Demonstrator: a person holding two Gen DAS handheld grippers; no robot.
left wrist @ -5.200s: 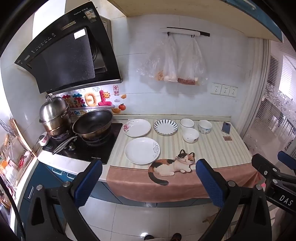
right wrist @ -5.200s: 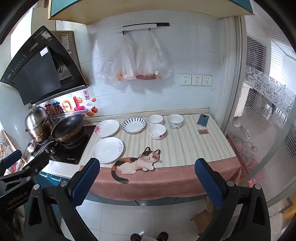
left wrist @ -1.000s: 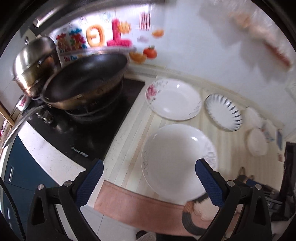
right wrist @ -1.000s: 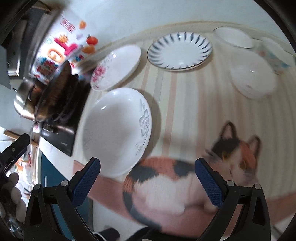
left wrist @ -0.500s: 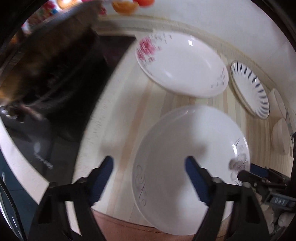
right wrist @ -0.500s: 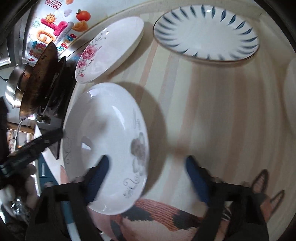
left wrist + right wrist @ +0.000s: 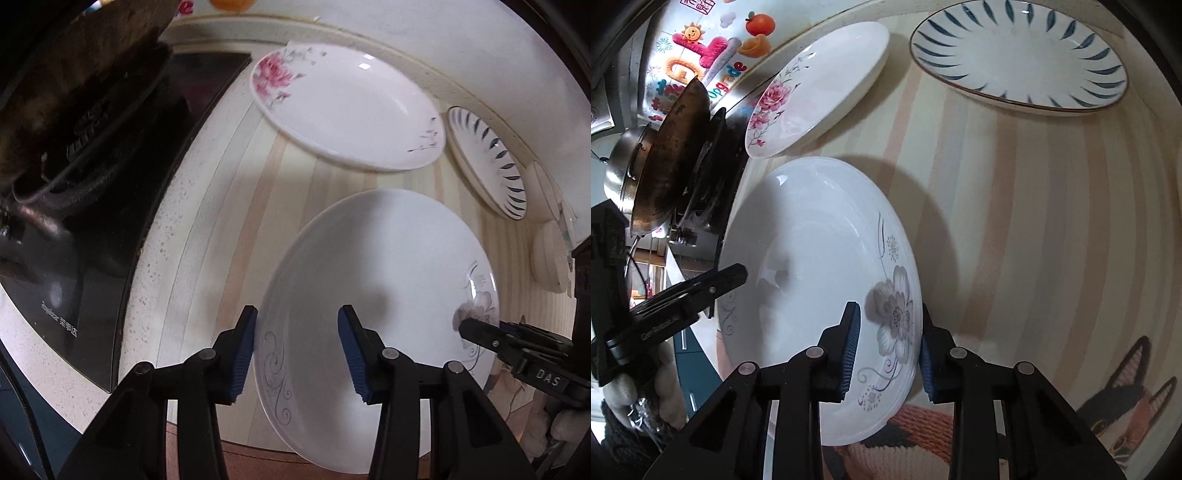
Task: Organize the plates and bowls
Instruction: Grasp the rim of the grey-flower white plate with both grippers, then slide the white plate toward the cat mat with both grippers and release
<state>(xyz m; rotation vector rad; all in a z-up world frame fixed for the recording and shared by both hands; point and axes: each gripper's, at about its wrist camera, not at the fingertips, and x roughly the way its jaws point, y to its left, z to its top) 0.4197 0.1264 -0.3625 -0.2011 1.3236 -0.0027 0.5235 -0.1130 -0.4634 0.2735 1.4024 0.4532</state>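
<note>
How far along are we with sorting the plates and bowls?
Nothing stacked yet. In hand: the left gripper and right gripper straddle opposite rims of the grey-flower plate, jaws still apart. Left: the pink-flower plate, blue-striped plate and bowls sit separately.

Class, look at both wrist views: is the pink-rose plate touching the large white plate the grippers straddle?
Apart. In the left wrist view, striped mat shows between the pink-rose plate and the white plate; the right wrist view agrees.

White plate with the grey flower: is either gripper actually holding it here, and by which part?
Neither yet, it seems. The left gripper and right gripper each straddle opposite rims of the white plate, jaws not closed on it.
</note>
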